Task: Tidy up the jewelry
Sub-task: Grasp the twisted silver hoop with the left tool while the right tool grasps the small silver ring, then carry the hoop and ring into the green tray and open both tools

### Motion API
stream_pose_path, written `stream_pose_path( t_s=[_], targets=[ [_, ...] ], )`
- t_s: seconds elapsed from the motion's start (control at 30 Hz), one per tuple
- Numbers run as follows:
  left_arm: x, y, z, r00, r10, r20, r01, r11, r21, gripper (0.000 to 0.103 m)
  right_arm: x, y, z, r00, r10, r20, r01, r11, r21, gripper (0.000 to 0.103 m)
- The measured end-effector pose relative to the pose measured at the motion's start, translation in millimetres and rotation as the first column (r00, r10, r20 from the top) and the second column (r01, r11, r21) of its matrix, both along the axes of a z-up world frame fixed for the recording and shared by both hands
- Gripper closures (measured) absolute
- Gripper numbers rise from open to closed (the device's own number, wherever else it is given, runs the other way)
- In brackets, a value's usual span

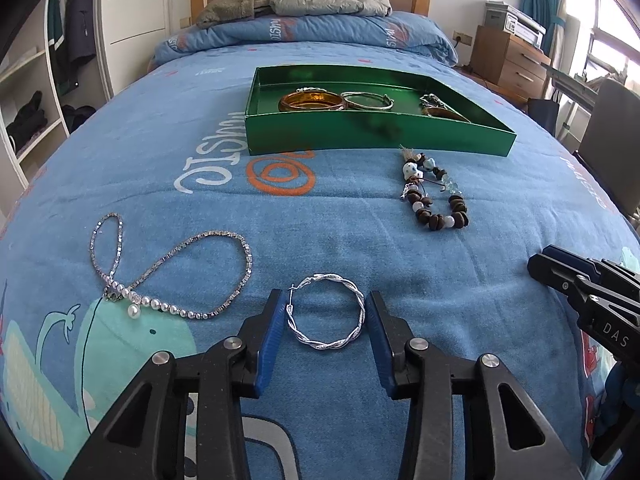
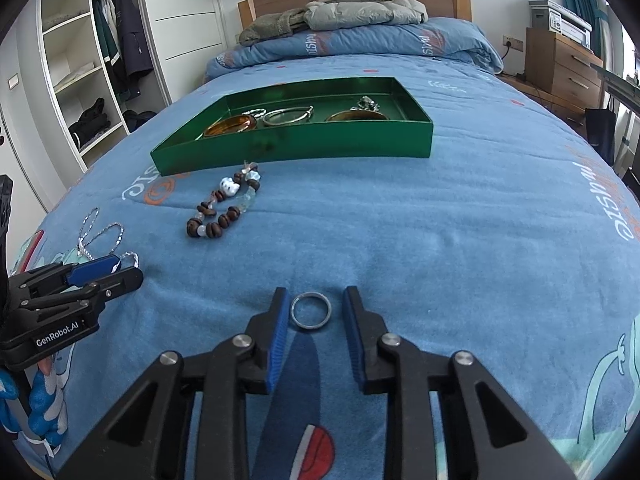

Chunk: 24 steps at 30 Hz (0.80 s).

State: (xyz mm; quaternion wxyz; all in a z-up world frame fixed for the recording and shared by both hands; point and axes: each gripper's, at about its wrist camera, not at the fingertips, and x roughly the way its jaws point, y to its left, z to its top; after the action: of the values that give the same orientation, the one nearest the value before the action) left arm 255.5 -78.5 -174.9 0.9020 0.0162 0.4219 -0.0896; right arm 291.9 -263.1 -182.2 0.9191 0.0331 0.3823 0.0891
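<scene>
A: The left gripper (image 1: 323, 312) stands apart around the twisted silver hoop (image 1: 326, 312), flat on the bedspread (image 1: 360, 220); the right gripper (image 2: 316, 310) likewise brackets a plain ring (image 2: 311, 311).

B: Both look light, stiff and slippery; I'd pinch across opposite rims.

A: Beyond lie the pearl necklace (image 1: 176, 276) and beaded bracelet (image 1: 436, 196).

B: Farthest, the green tray (image 1: 372, 132) holds amber bangles (image 1: 312, 101) and a silver bangle (image 1: 368, 101).

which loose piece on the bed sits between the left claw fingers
The twisted silver hoop, lying between the open left claw; the pearl necklace and beaded bracelet lie apart.
</scene>
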Motion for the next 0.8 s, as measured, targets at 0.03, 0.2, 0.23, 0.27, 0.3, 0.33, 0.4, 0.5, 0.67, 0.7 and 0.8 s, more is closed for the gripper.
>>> stream_pose_path(
  t_s=[0.03,0.2,0.23,0.27,0.3,0.33,0.4,0.5,0.67,0.7,0.8],
  targets=[
    [0.2,-0.4,0.0,1.000,-0.001,0.002,0.001,1.000,0.003,0.062,0.1,-0.2,-0.1,1.000,0.001,0.001,-0.001,1.000,0.000,0.078],
    [-1.6,-3.7,0.8,1.000,-0.002,0.009,0.002,1.000,0.025,0.063,-2.5,1.9,0.5,1.000,0.008,0.007,-0.008,1.000,-0.010,0.084],
    [-2.0,-4.6,1.0,1.000,-0.003,0.011,0.002,1.000,0.031,0.063,-3.1,2.3,0.9,1.000,0.008,0.009,-0.008,1.000,-0.013,0.084],
    [-2.5,-6.1,1.3,1.000,-0.003,0.013,0.002,0.999,0.039,0.063,-3.6,2.4,1.2,1.000,0.008,0.010,-0.008,1.000,-0.013,0.084],
    [-2.9,-7.3,1.8,1.000,-0.004,0.015,0.003,0.999,0.048,0.063,-3.9,2.4,1.6,1.000,0.007,0.011,-0.007,1.000,-0.013,0.084],
    [-3.2,-8.3,2.3,1.000,-0.005,0.018,0.004,0.998,0.056,0.063,-4.4,2.3,2.1,1.000,0.007,0.014,-0.007,1.000,-0.011,0.084],
    [-5.0,-9.9,4.6,1.000,-0.004,0.022,0.003,0.998,0.068,0.063,-6.4,1.8,3.6,1.000,0.007,0.019,-0.006,1.000,-0.008,0.084],
    [-10.4,-10.0,9.1,1.000,-0.005,0.026,0.003,0.998,0.064,0.063,-12.9,1.6,8.0,1.000,0.004,0.028,-0.004,1.000,-0.011,0.084],
    [-24.3,-10.1,23.7,0.999,-0.005,0.046,0.002,0.999,0.051,0.063,-30.4,-0.7,18.1,0.999,0.002,0.041,-0.002,1.000,-0.004,0.084],
    [-27.8,-10.4,27.7,0.999,-0.007,0.053,0.004,0.999,0.053,0.063,-34.2,-1.7,21.3,0.999,0.000,0.046,0.000,1.000,-0.002,0.084],
    [-39.5,-12.6,40.9,0.997,-0.011,0.074,0.007,0.999,0.054,0.063,-47.4,-4.1,33.2,0.998,-0.004,0.067,0.004,1.000,0.005,0.084]
  ],
)
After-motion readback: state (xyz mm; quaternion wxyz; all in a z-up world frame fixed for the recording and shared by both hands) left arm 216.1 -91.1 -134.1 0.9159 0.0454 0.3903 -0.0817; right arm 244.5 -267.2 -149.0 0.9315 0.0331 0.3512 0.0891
